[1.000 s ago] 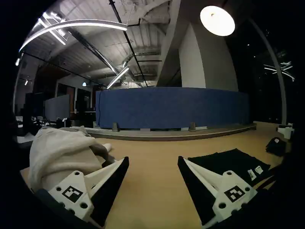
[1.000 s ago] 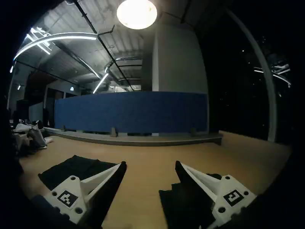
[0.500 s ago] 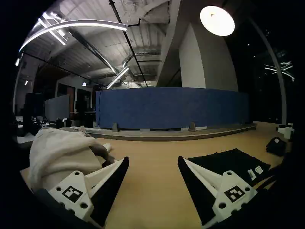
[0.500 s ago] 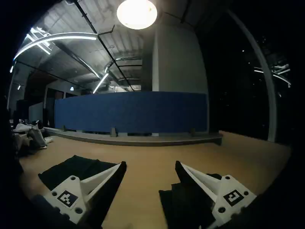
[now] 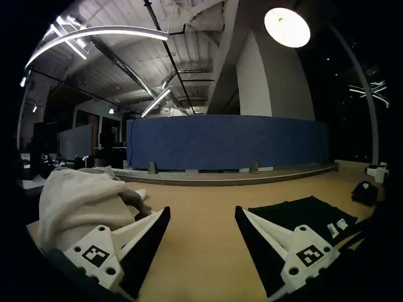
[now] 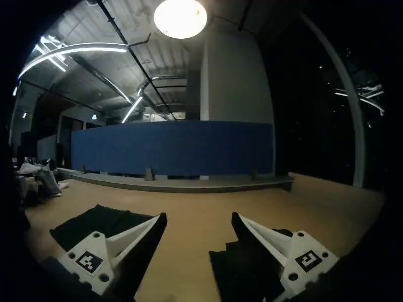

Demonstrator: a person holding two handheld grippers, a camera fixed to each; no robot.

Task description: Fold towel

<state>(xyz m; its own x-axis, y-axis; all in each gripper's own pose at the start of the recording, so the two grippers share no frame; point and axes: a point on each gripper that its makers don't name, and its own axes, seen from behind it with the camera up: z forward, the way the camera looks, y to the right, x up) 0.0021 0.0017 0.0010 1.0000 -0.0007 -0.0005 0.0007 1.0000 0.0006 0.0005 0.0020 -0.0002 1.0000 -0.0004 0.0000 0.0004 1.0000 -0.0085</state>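
A dim, open room at night, with a wooden table [image 5: 201, 194] running up to a long blue partition [image 5: 221, 141] and a round lamp [image 5: 287, 27] lit high above the partition.

The left gripper [image 5: 201, 211] is held low over the table, pointing at the partition, its jaws spread wide with nothing between them. The right gripper [image 6: 198, 215] is the same: low, facing the partition, jaws wide apart and empty. Both have stayed put since a second ago; the right gripper view has barely shifted and nothing on the table has moved.

In the left gripper view a black towel [image 5: 307, 211] lies flat on the table on the near side of the partition, partly behind the gripper's right-hand finger, with small white tags at its near edge. A heap of beige cloth [image 5: 80, 206] sits behind the other finger. A small dark object [image 5: 363, 192] beyond the towel is too dim to identify.

In the right gripper view, a second dark cloth [image 6: 242, 261] lies under one finger, mostly hidden; whether it is folded is unclear.
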